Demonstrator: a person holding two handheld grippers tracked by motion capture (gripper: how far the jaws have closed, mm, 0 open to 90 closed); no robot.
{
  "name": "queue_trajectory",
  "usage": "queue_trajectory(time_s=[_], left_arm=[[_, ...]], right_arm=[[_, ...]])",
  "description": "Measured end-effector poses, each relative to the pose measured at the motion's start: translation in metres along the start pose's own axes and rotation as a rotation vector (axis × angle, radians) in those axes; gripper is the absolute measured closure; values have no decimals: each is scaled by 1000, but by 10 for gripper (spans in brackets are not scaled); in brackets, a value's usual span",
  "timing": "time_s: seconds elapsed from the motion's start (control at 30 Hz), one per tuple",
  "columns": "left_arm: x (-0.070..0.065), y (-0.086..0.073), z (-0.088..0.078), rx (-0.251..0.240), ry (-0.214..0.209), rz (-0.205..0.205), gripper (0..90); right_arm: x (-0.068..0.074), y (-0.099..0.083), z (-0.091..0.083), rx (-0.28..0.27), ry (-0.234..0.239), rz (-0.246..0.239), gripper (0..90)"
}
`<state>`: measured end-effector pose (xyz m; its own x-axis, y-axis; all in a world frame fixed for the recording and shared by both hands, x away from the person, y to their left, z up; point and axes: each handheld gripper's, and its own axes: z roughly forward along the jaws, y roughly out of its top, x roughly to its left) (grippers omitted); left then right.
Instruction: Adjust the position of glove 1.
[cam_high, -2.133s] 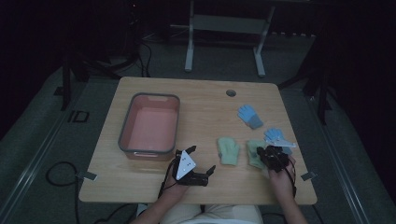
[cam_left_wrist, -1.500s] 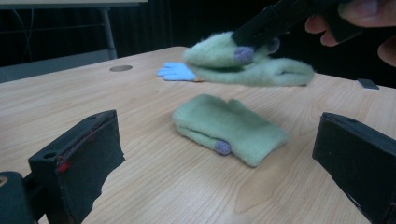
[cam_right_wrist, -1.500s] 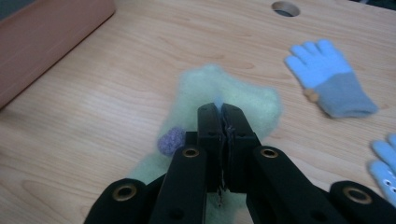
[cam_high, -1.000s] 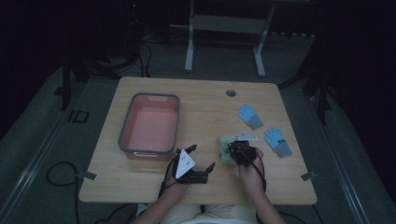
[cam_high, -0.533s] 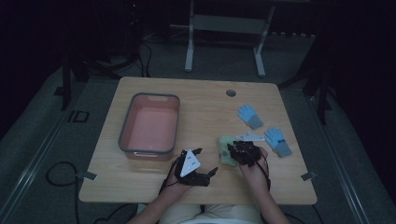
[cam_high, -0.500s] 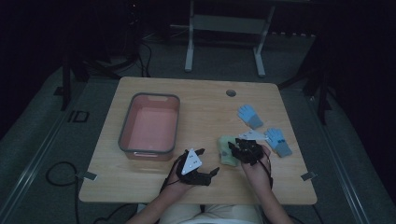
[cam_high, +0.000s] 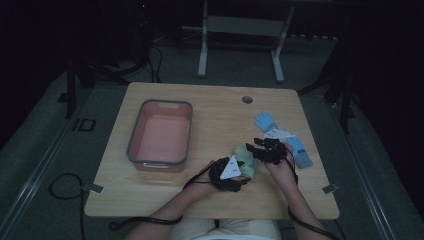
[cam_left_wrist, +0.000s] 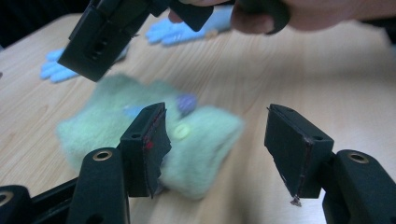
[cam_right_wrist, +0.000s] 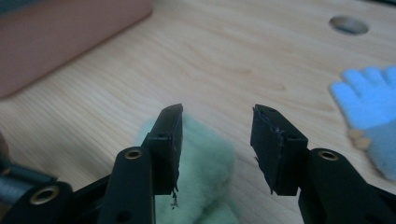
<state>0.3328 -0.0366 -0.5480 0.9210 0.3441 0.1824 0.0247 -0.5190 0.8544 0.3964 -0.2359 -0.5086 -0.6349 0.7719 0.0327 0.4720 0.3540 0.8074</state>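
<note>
Two pale green gloves (cam_high: 244, 153) lie stacked near the table's front middle. My left gripper (cam_high: 246, 170) reaches them from the near side. Its jaws (cam_left_wrist: 217, 144) have just been closing and stand half open. The green gloves (cam_left_wrist: 196, 140) lie partly between them, and the pads do not press. My right gripper (cam_high: 256, 149) hovers at the pile's far right side. Its jaws (cam_right_wrist: 219, 140) have just been opening and stand apart over the edge of the green pile (cam_right_wrist: 205, 158), holding nothing.
A pink bin (cam_high: 160, 132) stands on the left half of the wooden table (cam_high: 210, 107). Two blue gloves (cam_high: 265, 121) (cam_high: 301, 151) lie at the right, beyond my right hand. A cable hole (cam_high: 247, 99) sits near the far edge.
The right gripper carried one green glove left onto the other, let go and opened. The left gripper moved right to the pile and its jaws narrowed.
</note>
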Motion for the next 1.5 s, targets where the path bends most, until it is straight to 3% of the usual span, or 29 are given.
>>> queue_trajectory(time_s=[0.23, 0.37, 0.47, 0.57, 0.7, 0.83, 1.07, 1.5], left_arm=[[2, -5, 9, 78, 9, 76, 398], [2, -7, 10, 93, 4, 75, 406], [2, -6, 11, 107, 13, 80, 421], [-1, -6, 14, 124, 38, 129, 437], [-8, -7, 18, 149, 131, 243, 565], [-6, -2, 15, 141, 141, 230, 710], [2, 8, 4, 120, 125, 196, 753], [12, 50, -45, 119, 135, 280, 763]], right_arm=[[-9, -15, 23, 88, 69, 50, 457], [-10, -20, 30, 128, 126, 91, 488], [-14, -21, 32, 155, 171, 161, 537], [-11, -18, 30, 167, 165, 135, 670], [-3, -14, 26, 167, 124, 75, 732], [-4, -13, 23, 140, 128, 85, 750], [-3, -5, 14, 106, 135, 82, 758], [16, 30, -10, 45, 158, 1, 759]])
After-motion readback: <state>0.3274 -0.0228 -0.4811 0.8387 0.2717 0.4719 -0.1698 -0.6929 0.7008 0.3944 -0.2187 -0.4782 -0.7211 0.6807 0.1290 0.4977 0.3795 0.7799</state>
